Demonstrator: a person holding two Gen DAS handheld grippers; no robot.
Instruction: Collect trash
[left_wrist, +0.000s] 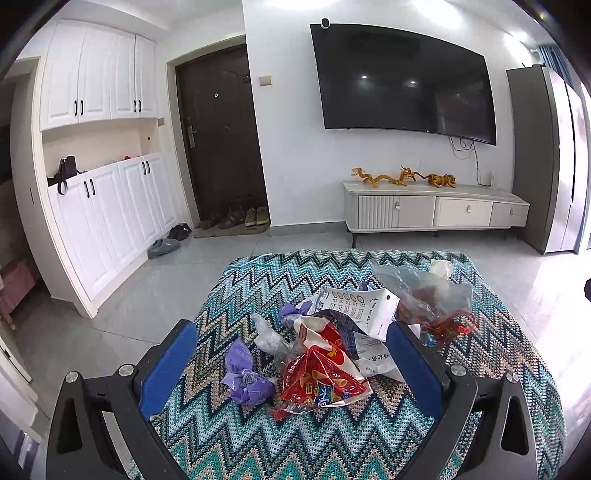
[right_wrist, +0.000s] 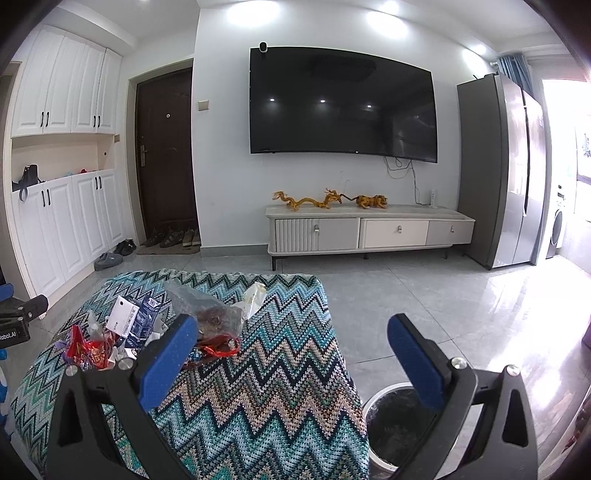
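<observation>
left gripper (left_wrist: 291, 352) fingers spread wide, empty | crinkled purple foil wrapper (left_wrist: 243, 373) left of glossy red crumpled snack bag (left_wrist: 321, 373) on zigzag-knit teal worktop cloth (left_wrist: 295, 443) | white printed paper (left_wrist: 360, 306), clear plastic bag (left_wrist: 424, 291) beyond | right gripper (right_wrist: 291, 349) fingers apart, empty, over round black-lined bin (right_wrist: 395, 424)
</observation>
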